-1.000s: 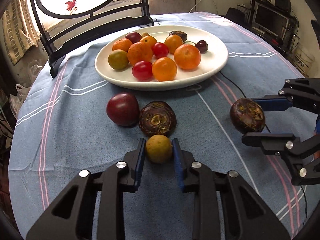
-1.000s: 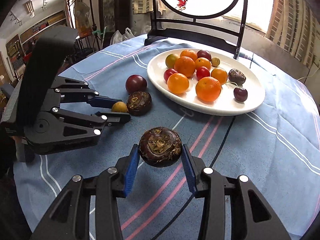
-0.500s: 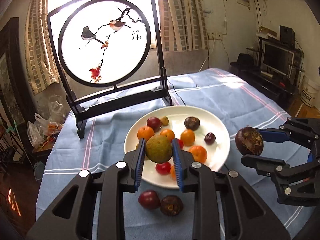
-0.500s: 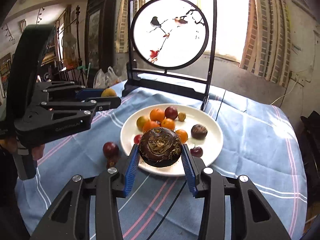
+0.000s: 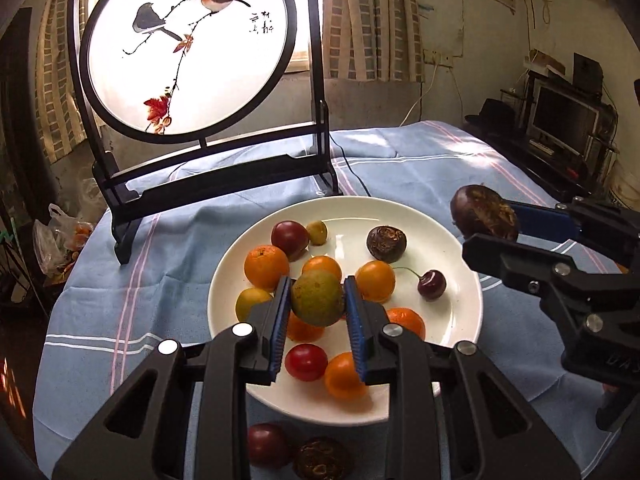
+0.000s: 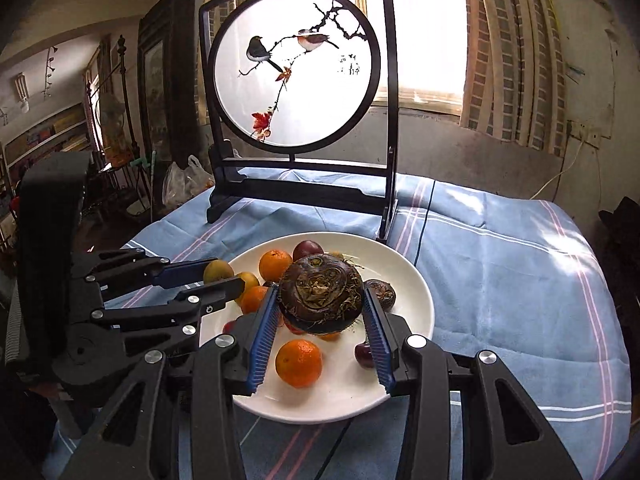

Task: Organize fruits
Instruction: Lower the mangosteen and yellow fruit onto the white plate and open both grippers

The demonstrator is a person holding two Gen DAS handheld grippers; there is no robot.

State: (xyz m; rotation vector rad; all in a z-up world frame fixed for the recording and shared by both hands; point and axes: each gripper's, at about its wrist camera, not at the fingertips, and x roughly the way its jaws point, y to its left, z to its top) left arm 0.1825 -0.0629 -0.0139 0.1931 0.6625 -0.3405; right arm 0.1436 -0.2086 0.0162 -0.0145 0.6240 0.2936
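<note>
My left gripper (image 5: 316,300) is shut on a small yellow-green citrus (image 5: 317,298) and holds it in the air over the white plate (image 5: 460,332). My right gripper (image 6: 320,300) is shut on a dark brown water chestnut (image 6: 321,299), also raised over the plate (image 6: 416,276). The plate carries several oranges, red tomatoes, a cherry (image 5: 431,284) and another chestnut (image 5: 386,244). In the left wrist view the right gripper (image 5: 486,224) hangs at the plate's right edge. On the cloth in front of the plate lie a dark red fruit (image 5: 267,445) and a brown chestnut (image 5: 322,459).
A black-framed round bird screen (image 5: 188,52) stands on the blue striped tablecloth (image 5: 420,160) just behind the plate. A dark cable (image 5: 354,176) runs from the screen toward the plate. Shelves with a monitor (image 5: 560,120) sit off the table at the right.
Both grippers have lifted their fruits off the cloth and carried them forward, from in front of the plate to above it. The plate now lies under the fingers.
</note>
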